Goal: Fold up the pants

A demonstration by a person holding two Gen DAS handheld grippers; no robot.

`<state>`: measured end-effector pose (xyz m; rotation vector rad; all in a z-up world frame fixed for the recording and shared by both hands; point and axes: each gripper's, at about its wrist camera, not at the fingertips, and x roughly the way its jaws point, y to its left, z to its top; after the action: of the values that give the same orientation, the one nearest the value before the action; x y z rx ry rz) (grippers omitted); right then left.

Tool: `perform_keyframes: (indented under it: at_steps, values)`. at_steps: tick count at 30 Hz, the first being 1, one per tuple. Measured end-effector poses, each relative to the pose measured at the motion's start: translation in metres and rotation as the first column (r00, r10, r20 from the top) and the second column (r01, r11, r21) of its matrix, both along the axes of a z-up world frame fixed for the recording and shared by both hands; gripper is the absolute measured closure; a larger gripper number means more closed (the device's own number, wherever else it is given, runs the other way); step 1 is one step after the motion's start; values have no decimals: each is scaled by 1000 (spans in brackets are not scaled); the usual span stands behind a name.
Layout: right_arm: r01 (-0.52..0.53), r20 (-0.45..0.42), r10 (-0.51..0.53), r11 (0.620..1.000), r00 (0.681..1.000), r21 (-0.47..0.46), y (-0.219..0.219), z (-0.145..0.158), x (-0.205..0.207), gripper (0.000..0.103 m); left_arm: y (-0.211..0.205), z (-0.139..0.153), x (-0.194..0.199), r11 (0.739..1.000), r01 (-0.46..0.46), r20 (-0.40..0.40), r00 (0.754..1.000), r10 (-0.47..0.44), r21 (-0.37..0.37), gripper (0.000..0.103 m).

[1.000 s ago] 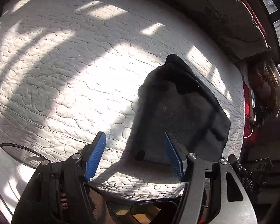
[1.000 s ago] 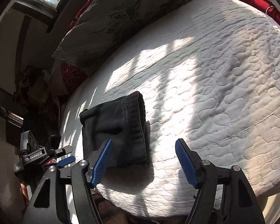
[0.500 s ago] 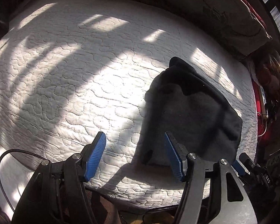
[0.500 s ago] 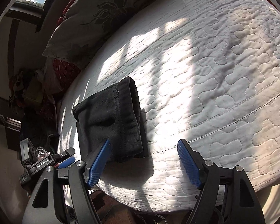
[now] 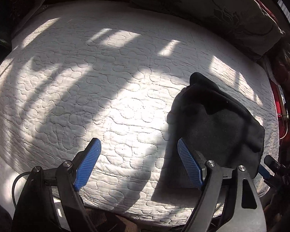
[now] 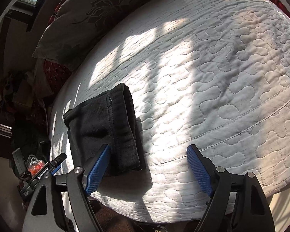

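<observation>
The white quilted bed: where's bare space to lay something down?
Most of the mattress is bare, from the folded black pants across to its far side and up to the pillow. It is crowded only at the pants' corner, where clutter sits beside the bed.

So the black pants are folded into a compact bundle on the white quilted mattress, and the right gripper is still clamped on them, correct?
Not clamped. In the right wrist view the right gripper has its jaws opening with nothing between them; the folded black pants lie free on the white quilted mattress.

Pillow (image 5: 232, 13) cut off; bedside clutter (image 6: 19, 96) indistinct.
</observation>
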<state>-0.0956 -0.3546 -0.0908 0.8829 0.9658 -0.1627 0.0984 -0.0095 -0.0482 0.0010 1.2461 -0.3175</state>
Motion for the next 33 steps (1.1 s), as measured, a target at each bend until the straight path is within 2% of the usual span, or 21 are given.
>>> perform_keyframes:
  at_steps: [2,8,10,12,13,14,16,18,19,21,23,24,25,26,28,31,33]
  values:
    - [-14,24,13,1000,1000,24,-1,0,7,17,-4,0,9,999,24,-37,999,-26,-43,21]
    - [-79,43,76,993,996,83,2,-15,37,16,-28,-13,34,995,81,-112,990,-88,-63,21]
    - [-113,57,108,989,993,91,6,-20,46,15,-40,-26,40,990,110,-170,978,-123,-88,21]
    - [-128,66,123,988,990,81,9,-22,55,13,-48,-33,42,988,113,-191,973,-131,-102,17]
    - [-139,83,132,987,988,86,11,-22,57,11,-50,-34,43,986,117,-185,973,-138,-120,10]
    - [-150,102,140,984,985,97,12,-21,59,11,-52,-35,44,982,120,-187,971,-147,-146,3]
    - [-207,148,184,966,972,158,19,-23,65,13,-51,-35,44,972,109,-190,970,-149,-206,2]
    - [-241,134,224,962,965,129,27,-25,69,14,-49,-35,41,947,121,-210,959,-189,-298,2]
    - [-256,132,242,961,961,108,29,-25,70,15,-47,-35,39,924,123,-231,949,-216,-361,3]
    - [-236,140,221,966,965,108,27,-26,65,22,-47,-41,33,877,103,-292,919,-264,-469,18]
    - [-186,121,169,971,978,148,16,-33,58,47,-51,-43,27,891,114,-287,922,-259,-439,32]
    - [-172,123,152,969,981,178,11,-36,55,55,-51,-42,25,890,118,-277,925,-260,-440,34]
    - [-166,124,143,966,982,200,7,-39,53,58,-48,-41,25,883,100,-288,924,-253,-458,45]
    - [-161,124,137,964,983,212,6,-40,52,60,-45,-40,25,869,74,-312,916,-254,-489,61]
    - [-150,122,126,964,985,218,7,-38,50,61,-35,-34,24,848,35,-327,914,-242,-530,73]
    - [-141,121,117,967,986,211,11,-31,48,65,-25,-20,21,835,43,-291,927,-239,-549,80]
    - [-139,132,111,965,985,221,15,-26,48,68,-25,-14,19,837,62,-270,931,-244,-543,80]
